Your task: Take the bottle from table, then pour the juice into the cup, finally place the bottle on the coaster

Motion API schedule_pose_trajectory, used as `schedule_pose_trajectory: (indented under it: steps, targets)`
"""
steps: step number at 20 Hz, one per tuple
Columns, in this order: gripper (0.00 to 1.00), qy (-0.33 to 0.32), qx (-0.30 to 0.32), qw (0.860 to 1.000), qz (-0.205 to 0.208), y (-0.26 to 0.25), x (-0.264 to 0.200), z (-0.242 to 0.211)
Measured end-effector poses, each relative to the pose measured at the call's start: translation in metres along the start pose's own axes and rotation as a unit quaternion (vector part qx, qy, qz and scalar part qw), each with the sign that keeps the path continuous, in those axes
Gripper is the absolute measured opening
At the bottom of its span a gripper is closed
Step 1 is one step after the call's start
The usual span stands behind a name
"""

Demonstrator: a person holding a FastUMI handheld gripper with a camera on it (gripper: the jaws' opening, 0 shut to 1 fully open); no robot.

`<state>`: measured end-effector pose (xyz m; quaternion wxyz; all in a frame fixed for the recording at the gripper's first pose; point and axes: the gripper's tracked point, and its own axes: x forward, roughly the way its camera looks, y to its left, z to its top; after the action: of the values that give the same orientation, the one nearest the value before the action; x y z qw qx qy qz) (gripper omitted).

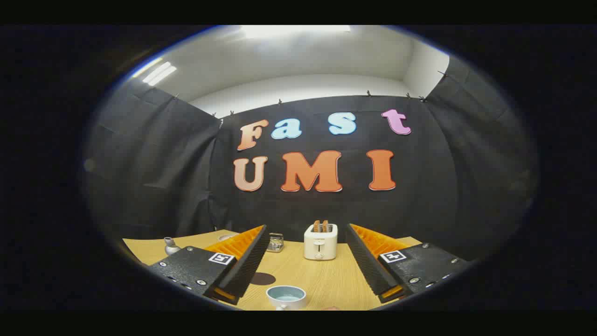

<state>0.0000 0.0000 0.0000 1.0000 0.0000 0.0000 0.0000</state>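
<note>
My gripper (305, 233) is open above the wooden table (326, 275), its two fingers spread wide with nothing between them. A pale cup (286, 297) with a light blue inside stands on the table low between the fingers, close to me. A dark round coaster (262, 278) lies flat just beside the left finger, a little beyond the cup. A small grey bottle-like vessel (170, 246) with a narrow neck stands far off to the left, outside the left finger.
A white toaster (320, 241) with two slices of toast stands at the table's back, between the fingers. A small metal rack (275, 242) sits to its left. Black cloth walls close the booth behind and at both sides.
</note>
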Motion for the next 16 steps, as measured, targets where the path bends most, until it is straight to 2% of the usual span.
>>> schedule_pose_trajectory:
  steps: [16]
  targets:
    - [0.97,-0.005,-0.008,1.0,0.016,0.022,-0.009,0.008]
